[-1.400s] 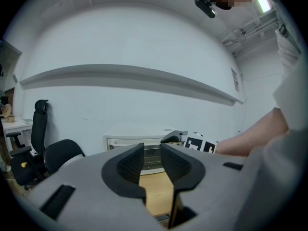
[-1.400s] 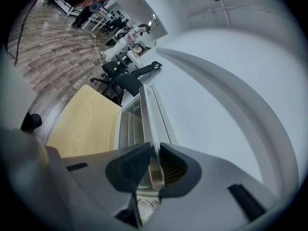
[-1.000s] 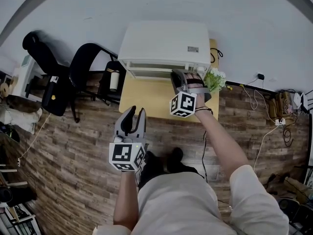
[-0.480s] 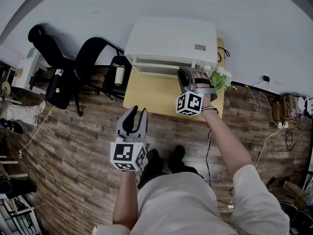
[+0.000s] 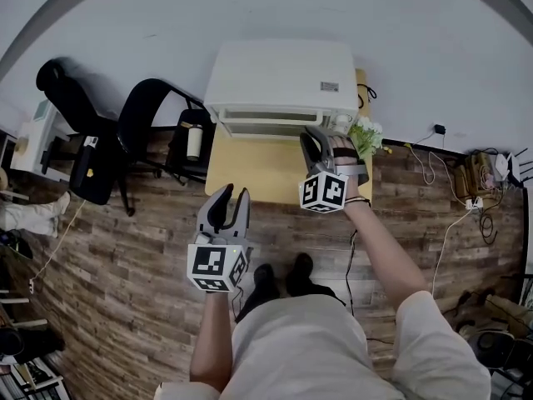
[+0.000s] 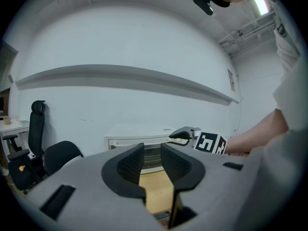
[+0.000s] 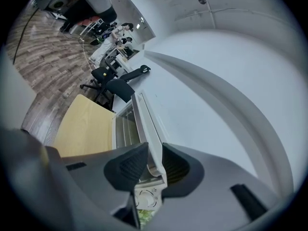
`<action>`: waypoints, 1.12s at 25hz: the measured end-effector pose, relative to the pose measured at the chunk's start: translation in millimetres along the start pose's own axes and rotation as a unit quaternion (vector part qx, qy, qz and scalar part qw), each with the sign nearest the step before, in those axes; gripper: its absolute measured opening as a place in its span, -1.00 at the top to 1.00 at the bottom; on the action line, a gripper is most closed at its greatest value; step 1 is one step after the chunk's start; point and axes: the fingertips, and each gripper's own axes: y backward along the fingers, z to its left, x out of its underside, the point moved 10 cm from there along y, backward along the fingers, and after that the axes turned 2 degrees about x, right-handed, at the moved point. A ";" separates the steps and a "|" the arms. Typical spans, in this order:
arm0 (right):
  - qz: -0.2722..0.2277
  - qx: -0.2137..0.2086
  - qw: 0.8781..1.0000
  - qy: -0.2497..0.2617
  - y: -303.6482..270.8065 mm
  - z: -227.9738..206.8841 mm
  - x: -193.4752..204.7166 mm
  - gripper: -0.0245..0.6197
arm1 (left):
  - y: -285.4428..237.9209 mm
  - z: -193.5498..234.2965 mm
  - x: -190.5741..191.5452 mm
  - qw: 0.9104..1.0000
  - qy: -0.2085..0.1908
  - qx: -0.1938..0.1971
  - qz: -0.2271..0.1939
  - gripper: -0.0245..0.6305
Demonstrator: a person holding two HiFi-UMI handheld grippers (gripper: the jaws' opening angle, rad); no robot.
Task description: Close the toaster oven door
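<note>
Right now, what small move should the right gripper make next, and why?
Probably draw the right gripper straight back off the door handle: the toaster oven door looks shut, and the jaws have just been opening around the handle.

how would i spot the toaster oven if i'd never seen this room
Find the pale wooden table against the white wall. The toaster oven is the big white box at its far edge, dwarfing the small flowering plant at its right end.

white toaster oven (image 5: 281, 77), pale yellow table (image 5: 250, 172), brown wood-grain floor (image 5: 125, 248), black chairs (image 5: 143, 111), white wall (image 5: 250, 7)
</note>
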 end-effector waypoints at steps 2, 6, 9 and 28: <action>0.005 0.005 1.000 -0.012 9.3 -3.1 -3.2 0.65 | -1.0 4.5 -2.5 1.000 -0.001 0.010 -0.004 0.66; 0.012 0.017 0.999 -0.045 30.3 -7.0 -13.6 0.66 | 0.1 14.3 -7.3 0.999 -0.003 0.030 -0.012 0.66; 0.017 0.024 0.997 -0.072 46.9 -8.4 -24.4 0.66 | 0.8 21.2 -9.4 0.999 -0.005 0.047 -0.017 0.66; 0.013 0.052 0.944 -0.327 147.9 7.5 -97.7 0.73 | 21.1 46.9 -3.3 0.989 -0.016 0.144 -0.024 0.66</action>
